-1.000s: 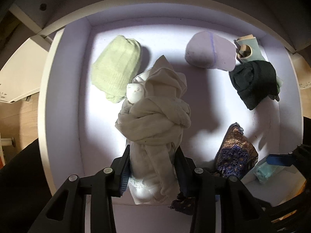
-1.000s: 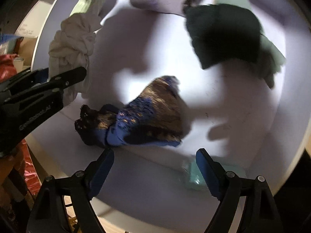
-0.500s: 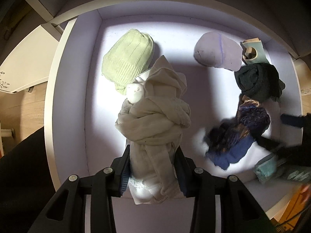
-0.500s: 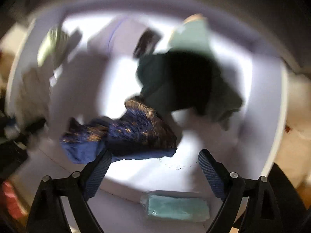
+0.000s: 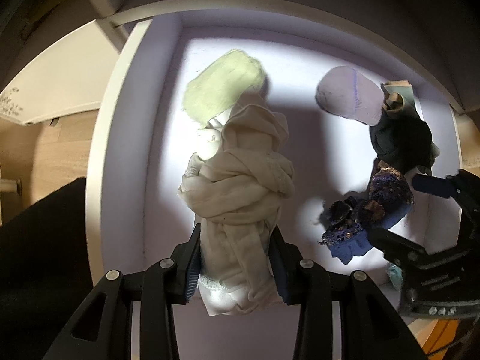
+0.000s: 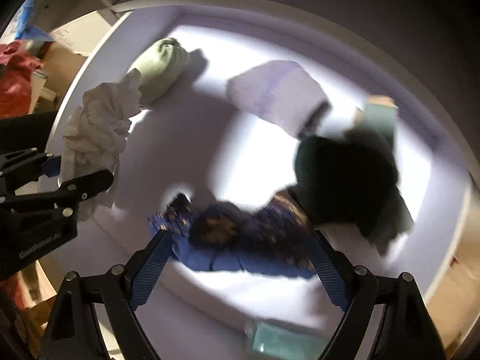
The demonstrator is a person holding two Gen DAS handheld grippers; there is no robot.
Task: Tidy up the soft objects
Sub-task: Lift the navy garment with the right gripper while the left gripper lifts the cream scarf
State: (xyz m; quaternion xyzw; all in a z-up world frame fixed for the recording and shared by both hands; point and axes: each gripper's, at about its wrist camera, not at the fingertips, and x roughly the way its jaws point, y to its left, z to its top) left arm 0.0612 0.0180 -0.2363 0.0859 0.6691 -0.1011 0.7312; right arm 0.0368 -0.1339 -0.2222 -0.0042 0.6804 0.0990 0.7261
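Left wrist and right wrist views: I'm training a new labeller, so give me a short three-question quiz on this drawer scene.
1. True or false: the left gripper is shut on the cream cloth bundle.
2. Which item lies between the right gripper's open fingers: A green hat, B blue-and-gold fabric, C lilac cap?
3. What colour is the knitted hat beside the bundle?

Key: 1 true; 2 B, the blue-and-gold fabric; 3 light green.

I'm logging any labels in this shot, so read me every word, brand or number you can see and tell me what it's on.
Pale lettering on the side of the left gripper, right wrist view: cut off and blurred, not readable.
Small dark print on the white board outside the drawer: too small to read.
Faint marks on the right gripper body, left wrist view: unreadable.
Nothing readable on the clothes.
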